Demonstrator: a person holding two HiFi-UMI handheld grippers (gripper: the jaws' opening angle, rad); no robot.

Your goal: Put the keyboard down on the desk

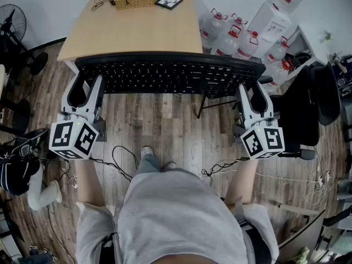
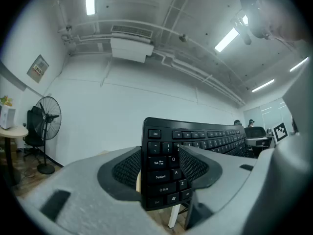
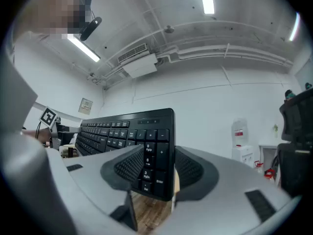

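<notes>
Keyboard (image 1: 170,76) hung level in the head view, over the near edge of the bench (image 1: 137,32), at twelve o'clock from the person. The left tongs (image 1: 86,86) held its nine o'clock end and the right tongs (image 1: 252,91) its three o'clock end.

Left gripper view showed both pads pinching the Tab-and-Shift end. Right gripper view showed the pads clamped across the number pad.

Letting go this short of the bench would likely drop it to the floor (image 1: 165,131), and uneven lowering could twist it loose.
</notes>
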